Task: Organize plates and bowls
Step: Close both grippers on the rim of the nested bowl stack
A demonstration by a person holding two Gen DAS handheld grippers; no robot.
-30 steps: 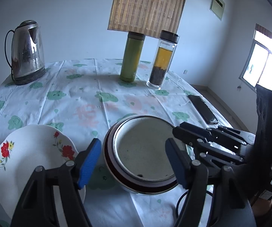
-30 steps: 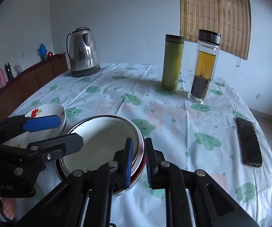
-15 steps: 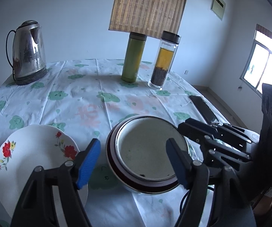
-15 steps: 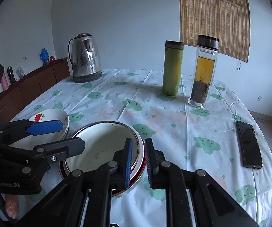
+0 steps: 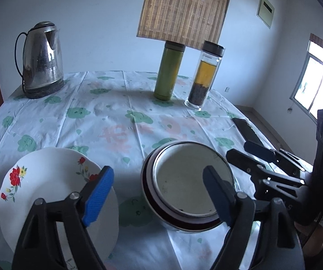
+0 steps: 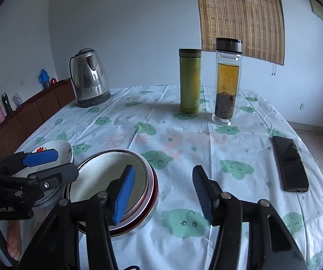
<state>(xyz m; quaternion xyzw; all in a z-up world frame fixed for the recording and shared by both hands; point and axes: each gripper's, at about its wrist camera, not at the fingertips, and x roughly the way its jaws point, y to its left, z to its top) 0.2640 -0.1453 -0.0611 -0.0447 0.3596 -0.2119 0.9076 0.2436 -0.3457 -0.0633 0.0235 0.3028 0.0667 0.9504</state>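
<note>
Plate (image 5: 49,180): white, red flowers. Bowl (image 5: 184,186): pale inside, dark red rim band. Surface cloth (image 6: 184,139): white, green cloud faces. Flask (image 6: 189,81): olive green. Claw pads (image 6: 125,193): blue.

The left gripper (image 6: 41,164) body reads "GenRobot.AI" (white lettering, seen from the right wrist).
</note>
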